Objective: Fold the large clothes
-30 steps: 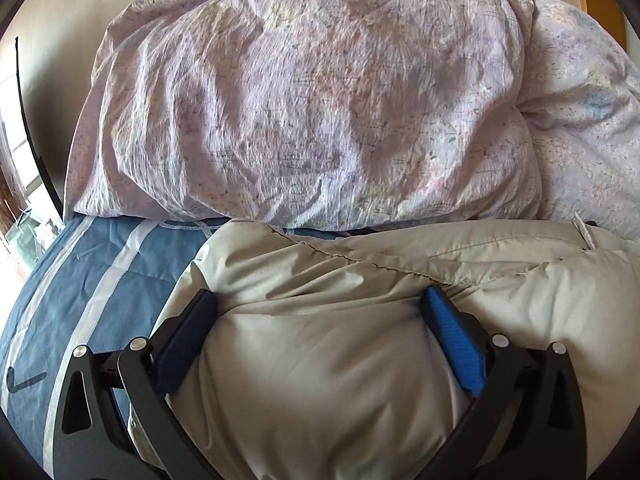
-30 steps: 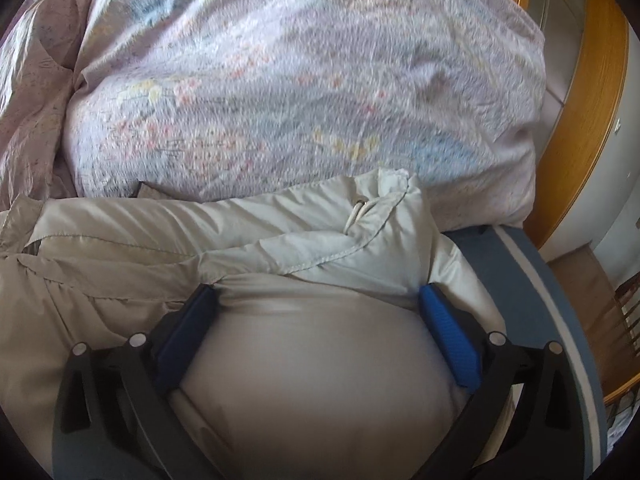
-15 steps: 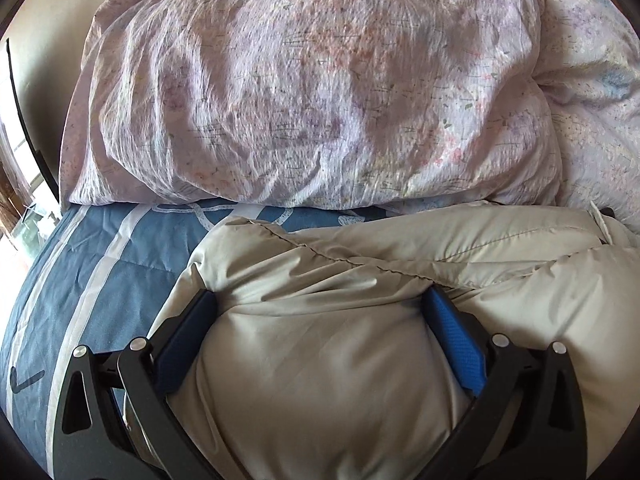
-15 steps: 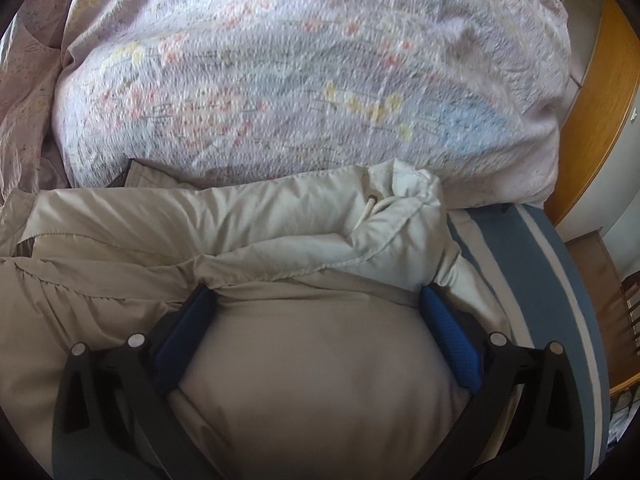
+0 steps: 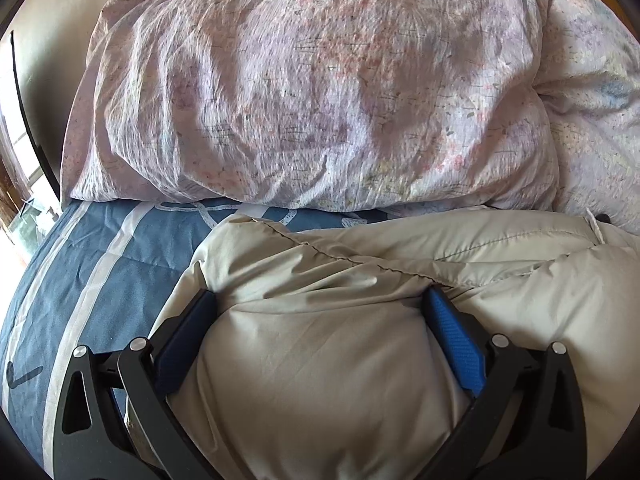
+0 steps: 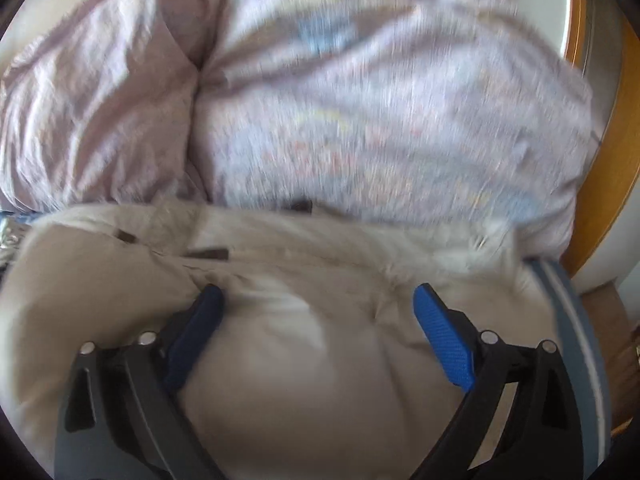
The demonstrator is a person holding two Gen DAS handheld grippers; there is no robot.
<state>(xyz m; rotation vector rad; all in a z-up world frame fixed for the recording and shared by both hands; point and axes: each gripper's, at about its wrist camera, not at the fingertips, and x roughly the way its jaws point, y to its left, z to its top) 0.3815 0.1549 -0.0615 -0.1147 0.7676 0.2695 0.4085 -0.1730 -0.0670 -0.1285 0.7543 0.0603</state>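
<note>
A puffy beige jacket (image 5: 480, 276) lies on the bed, its seamed edge toward the pillows. My left gripper (image 5: 320, 300) stands open over the jacket's left end, and padded cloth bulges up between its blue pads (image 5: 452, 332). The right wrist view is blurred by motion. There the right gripper (image 6: 318, 294) is open over the jacket's (image 6: 320, 384) right part, with the cloth lying flatter between its fingers (image 6: 440, 332). Neither pair of jaws pinches the cloth.
Two lilac floral pillows (image 5: 312, 92) (image 5: 596, 120) lie just beyond the jacket, also seen as pillows (image 6: 400, 120) on the right side. Blue bedding with white stripes (image 5: 100, 280) shows at the left. A wooden bed frame (image 6: 624, 160) and the bed's edge (image 6: 572, 308) are at the right.
Both grippers drew back from the pillows, showing more blue bedding at the left. The right view swung left and blurred, and the bulge between its fingers flattened.
</note>
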